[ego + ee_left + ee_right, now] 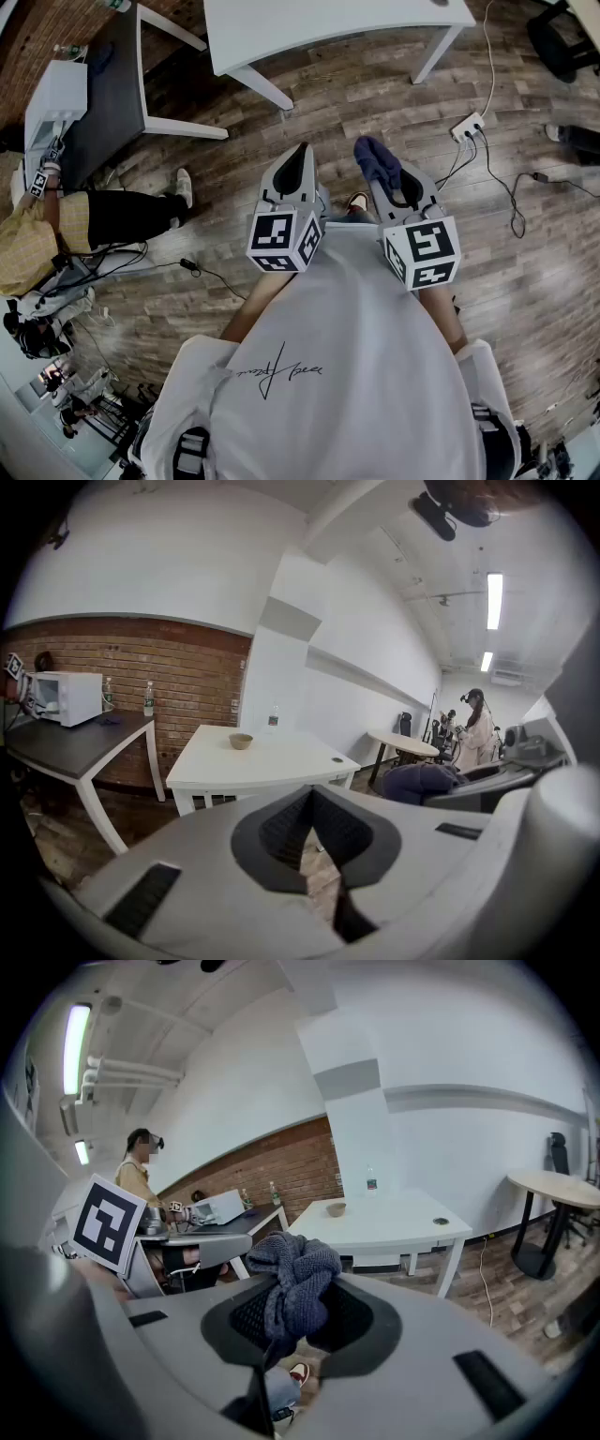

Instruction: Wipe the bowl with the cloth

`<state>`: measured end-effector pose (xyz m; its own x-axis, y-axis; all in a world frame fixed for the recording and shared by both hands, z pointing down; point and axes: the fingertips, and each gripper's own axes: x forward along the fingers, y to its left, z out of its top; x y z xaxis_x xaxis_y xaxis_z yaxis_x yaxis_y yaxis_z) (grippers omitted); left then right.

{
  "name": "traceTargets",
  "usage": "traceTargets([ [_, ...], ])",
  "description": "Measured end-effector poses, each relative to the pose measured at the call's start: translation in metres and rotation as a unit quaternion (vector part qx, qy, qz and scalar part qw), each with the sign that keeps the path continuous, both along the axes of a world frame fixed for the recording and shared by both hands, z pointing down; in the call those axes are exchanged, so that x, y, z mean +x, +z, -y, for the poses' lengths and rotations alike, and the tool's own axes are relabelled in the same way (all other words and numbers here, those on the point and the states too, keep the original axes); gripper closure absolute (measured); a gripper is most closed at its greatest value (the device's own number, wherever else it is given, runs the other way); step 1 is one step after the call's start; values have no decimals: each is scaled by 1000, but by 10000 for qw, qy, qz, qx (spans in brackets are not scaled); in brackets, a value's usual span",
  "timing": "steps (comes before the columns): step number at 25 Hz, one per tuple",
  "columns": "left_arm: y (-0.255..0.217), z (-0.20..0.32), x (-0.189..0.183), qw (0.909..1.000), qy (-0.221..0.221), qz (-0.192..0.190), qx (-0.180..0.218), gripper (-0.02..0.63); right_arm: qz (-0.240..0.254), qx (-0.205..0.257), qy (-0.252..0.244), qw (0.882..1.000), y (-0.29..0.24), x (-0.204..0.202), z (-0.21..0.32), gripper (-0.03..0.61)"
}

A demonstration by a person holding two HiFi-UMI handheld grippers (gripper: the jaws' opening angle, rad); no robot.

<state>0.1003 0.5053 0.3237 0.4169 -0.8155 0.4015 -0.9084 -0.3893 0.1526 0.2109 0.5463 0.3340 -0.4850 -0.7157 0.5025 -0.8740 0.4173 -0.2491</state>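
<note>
Wood-plank floor fills most of the head view, with the white table at the top edge, ahead of me. Both grippers are held close to my chest, well short of that table.

Bowl: small, tan, upright on the white table's top, towards its far side near the wall. It is well apart from both grippers. Nothing is touching it.

Left gripper: jaws brought together, pads meeting, nothing between them. Only a sliver of floor shows through the slit below. It points at the white table.

Right gripper: jaws clamped on the cloth, a dark blue-grey knit bunched into a lump. Most of the wad stands up above the pads and the lower fold is pinched between them. The hold looks firm to me, and no loose tail hangs down.

Step in hand, as I judge it: approach. The cloth is picked up and carried. Wiping is not yet begun, since the cloth is nowhere near the bowl.

Next move, my reading:
- Close the gap to the white table until the bowl is within reach.
- Part the left jaws and steady the bowl by its rim, as it looks light and may skate across the smooth top.
- Lower the free wad of cloth into the bowl and wipe around the inside, keeping the right clamp tight.
</note>
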Motion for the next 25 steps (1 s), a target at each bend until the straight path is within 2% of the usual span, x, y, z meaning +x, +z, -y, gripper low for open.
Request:
traceTargets([
  [7, 4, 9, 3, 9998, 172, 49, 31, 620, -7, -15, 50, 10000, 5, -6, 10, 477],
  [14, 2, 43, -6, 9998, 77, -154, 85, 620, 86, -168, 184, 9997, 8, -5, 34, 476],
  [25, 5, 106, -29, 9995, 132, -286, 0, 624, 233, -202, -108, 9995, 3, -43, 101, 476],
])
